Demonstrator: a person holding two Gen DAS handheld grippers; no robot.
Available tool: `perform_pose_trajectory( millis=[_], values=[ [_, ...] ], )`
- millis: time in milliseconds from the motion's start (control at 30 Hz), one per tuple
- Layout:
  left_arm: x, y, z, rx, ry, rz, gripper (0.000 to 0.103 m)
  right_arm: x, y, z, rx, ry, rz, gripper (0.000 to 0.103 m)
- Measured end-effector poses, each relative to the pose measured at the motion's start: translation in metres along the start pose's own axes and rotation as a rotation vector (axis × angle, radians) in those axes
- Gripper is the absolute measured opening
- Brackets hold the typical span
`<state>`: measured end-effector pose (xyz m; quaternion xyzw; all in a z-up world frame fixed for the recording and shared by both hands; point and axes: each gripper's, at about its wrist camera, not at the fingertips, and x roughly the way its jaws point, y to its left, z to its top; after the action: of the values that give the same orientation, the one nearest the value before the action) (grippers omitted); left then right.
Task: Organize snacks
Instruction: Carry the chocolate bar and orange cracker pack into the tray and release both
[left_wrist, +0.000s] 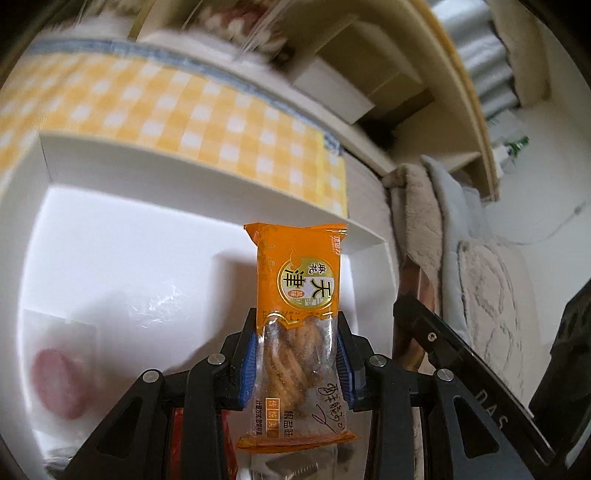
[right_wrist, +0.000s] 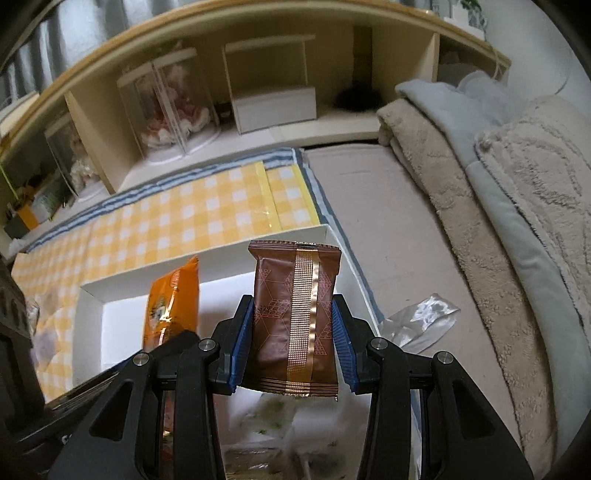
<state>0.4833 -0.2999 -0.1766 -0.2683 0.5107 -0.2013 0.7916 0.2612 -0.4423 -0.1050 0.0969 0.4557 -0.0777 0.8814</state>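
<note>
Since both packets hang over the white open cardboard box (right_wrist: 325, 232), the drop direction is straight down. Left gripper (left_wrist: 297, 354) is clamped on the orange foil-and-clear twisted-pastry packet (left_wrist: 299, 295), long axis running along the fingers, tip near the box's far wall. Right gripper (right_wrist: 293, 343) is clamped on the brown foil snack packet (right_wrist: 295, 314), same alignment, near the box's right corner. My read: left has more open floor; right sits tight against 2 walls. Yellow checked cloth (right_wrist: 177, 221) lies beyond.
</note>
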Motion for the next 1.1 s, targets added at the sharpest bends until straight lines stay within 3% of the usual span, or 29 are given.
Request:
perform_pose_trajectory(
  millis=[133,267,367,700,1100],
  values=[
    [0.018,0.01,0.014,-0.008,0.008,-0.007,0.037,0.019,-0.002,0.002,-0.005,0.03,0.012,0.042],
    [0.025,0.02,0.025,-0.016,0.013,-0.024,0.046,0.031,-0.005,0.006,0.046,0.053,0.062,0.044],
    [0.023,0.025,0.032,-0.012,0.011,-0.042,0.056,0.032,-0.014,0.007,0.118,0.058,0.067,0.065],
    [0.022,0.005,0.024,0.103,0.03,0.022,0.055,0.02,-0.024,0.003,0.14,0.062,0.043,0.065],
    [-0.027,-0.004,0.011,0.202,-0.014,0.128,0.055,0.0,-0.017,-0.009,0.066,0.074,0.003,0.066]
  ],
)
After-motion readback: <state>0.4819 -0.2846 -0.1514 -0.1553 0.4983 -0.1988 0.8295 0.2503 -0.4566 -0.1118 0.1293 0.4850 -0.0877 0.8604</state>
